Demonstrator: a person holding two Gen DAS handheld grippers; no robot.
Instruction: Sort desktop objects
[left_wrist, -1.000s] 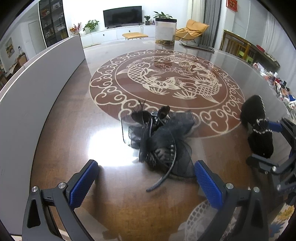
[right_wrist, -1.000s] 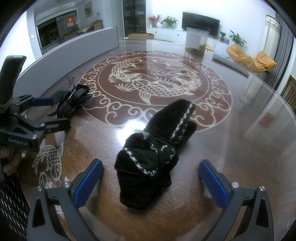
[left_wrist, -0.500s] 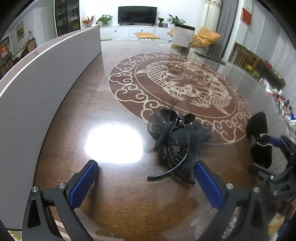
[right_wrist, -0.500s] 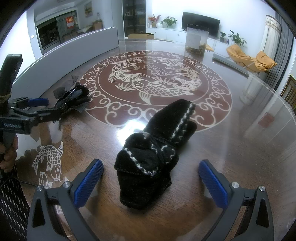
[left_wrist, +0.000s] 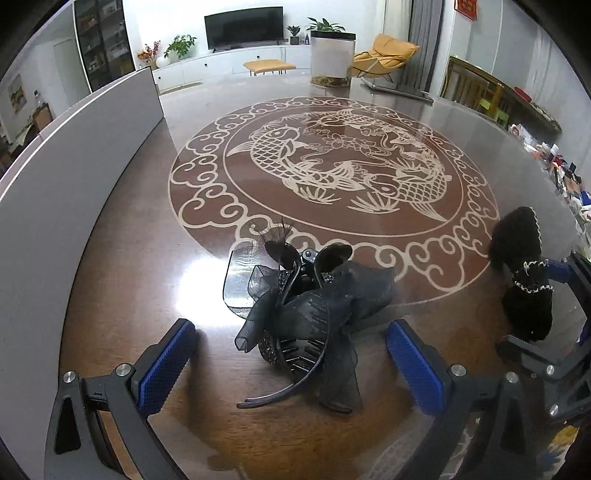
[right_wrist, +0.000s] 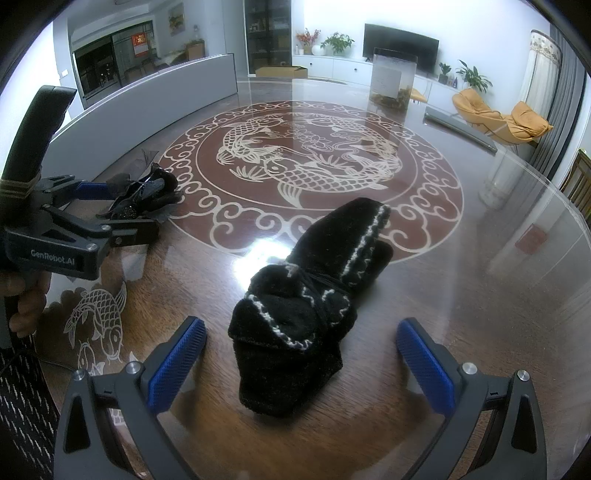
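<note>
A black headband with mesh bows and feathers (left_wrist: 295, 314) lies on the glossy wooden table (left_wrist: 122, 258), right in front of my left gripper (left_wrist: 291, 354), which is open with its blue pads either side of it and not touching. A black knitted mitten with white stitching (right_wrist: 306, 295) lies flat in front of my right gripper (right_wrist: 303, 354), also open, pads apart on both sides. The mitten (left_wrist: 524, 273) shows at the right of the left wrist view, the headband (right_wrist: 144, 195) at the left of the right wrist view beside the left gripper (right_wrist: 114, 206).
A grey curved panel (left_wrist: 55, 177) runs along the table's left side. A glass tank (right_wrist: 391, 81) stands at the far edge, with a long flat grey object (right_wrist: 461, 129) to its right. A person's hand (right_wrist: 22, 299) holds the left gripper. Clutter (left_wrist: 561, 173) lies at the right rim.
My left gripper has swung and closed in on the headband, which now sits larger and centred between its pads. The right gripper and mitten have not moved.
</note>
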